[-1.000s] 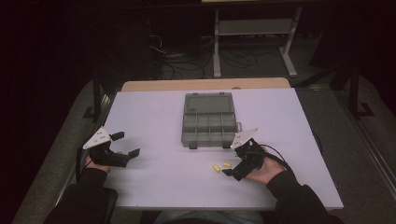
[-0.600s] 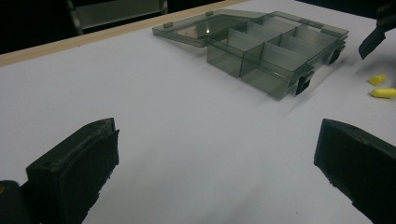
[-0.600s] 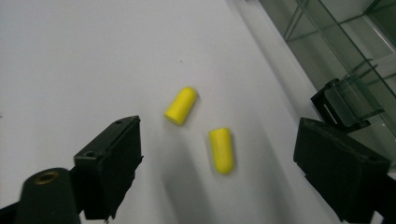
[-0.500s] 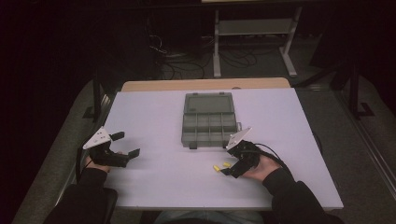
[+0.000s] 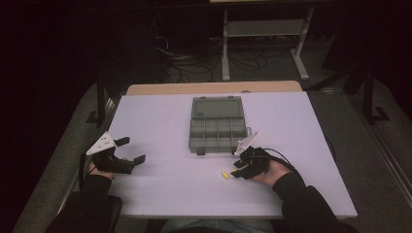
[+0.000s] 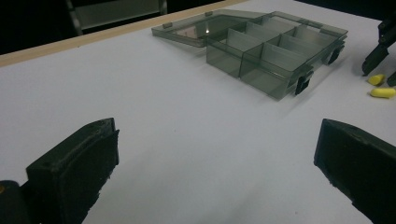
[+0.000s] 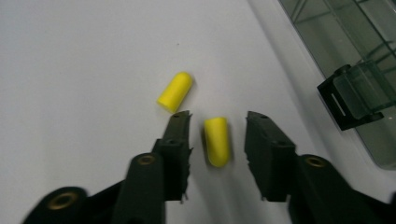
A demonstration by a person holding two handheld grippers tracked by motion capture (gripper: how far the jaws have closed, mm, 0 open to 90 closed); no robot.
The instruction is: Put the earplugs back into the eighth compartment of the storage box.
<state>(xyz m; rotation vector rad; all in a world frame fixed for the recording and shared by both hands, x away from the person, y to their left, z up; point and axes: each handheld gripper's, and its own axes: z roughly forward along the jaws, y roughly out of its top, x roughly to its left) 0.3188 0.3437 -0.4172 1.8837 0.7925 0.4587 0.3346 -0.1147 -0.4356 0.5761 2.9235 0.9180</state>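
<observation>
While the left hand-held gripper (image 5: 127, 150) rests near the left edge of the white tabletop (image 5: 160, 121) with its jaws spread wide and nothing between them, the right hand-held gripper (image 7: 218, 122) sits low over two yellow earplugs. One earplug (image 7: 217, 141) lies between its parted jaws, not yet clamped; the other earplug (image 7: 175, 91) lies just beyond the left jaw's tip. One grey compartment box (image 5: 217, 126) sits mid-table, its clear lid (image 6: 201, 31) folded flat open behind it, near the right hand (image 5: 269, 171). Its dividers form two rows of compartments.
</observation>
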